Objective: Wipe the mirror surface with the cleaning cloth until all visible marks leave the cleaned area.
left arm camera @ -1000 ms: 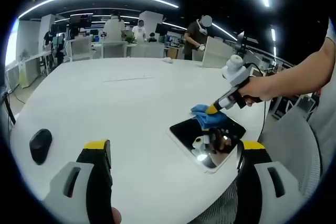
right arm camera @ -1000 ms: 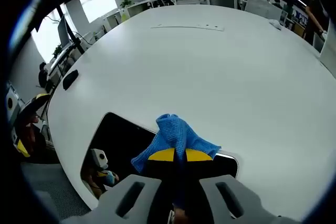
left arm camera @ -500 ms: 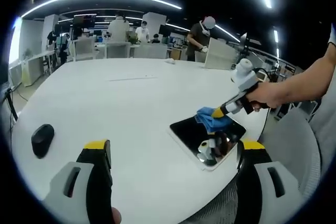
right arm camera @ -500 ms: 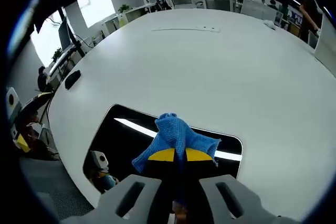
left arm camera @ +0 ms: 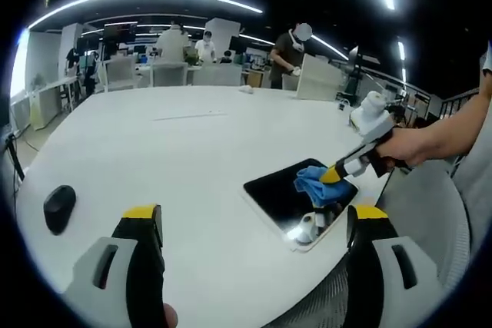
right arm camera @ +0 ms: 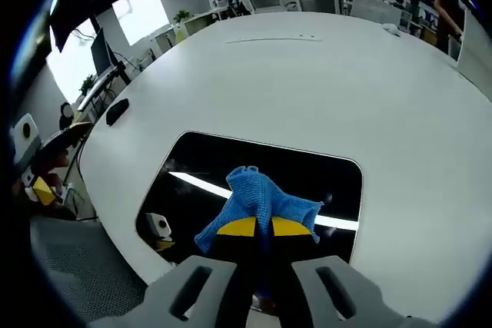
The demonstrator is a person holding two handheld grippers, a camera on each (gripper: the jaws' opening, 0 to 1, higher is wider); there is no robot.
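In the left gripper view, a dark computer mouse lies far to the left on the big white table, well apart from everything else. The left gripper rises from the bottom with its two yellow-tipped jaws spread wide and nothing between them, hanging over bare tabletop. To the right of it, near the table's edge, lies the mirror, a dark rounded rectangle with a pale border that reflects ceiling lights. The blue cloth rests on the mirror's right part, pinched by the right gripper, which a hand holds as it reaches in from the right. Behind the table stand desks, chairs and several people.

In the right gripper view, the mouse sits at the left edge of the table. The mirror lies flat in the middle, a bright streak of reflected light crossing it. The cloth is bunched on the glass, and the right gripper has its jaws pressed together on the cloth's lower part.
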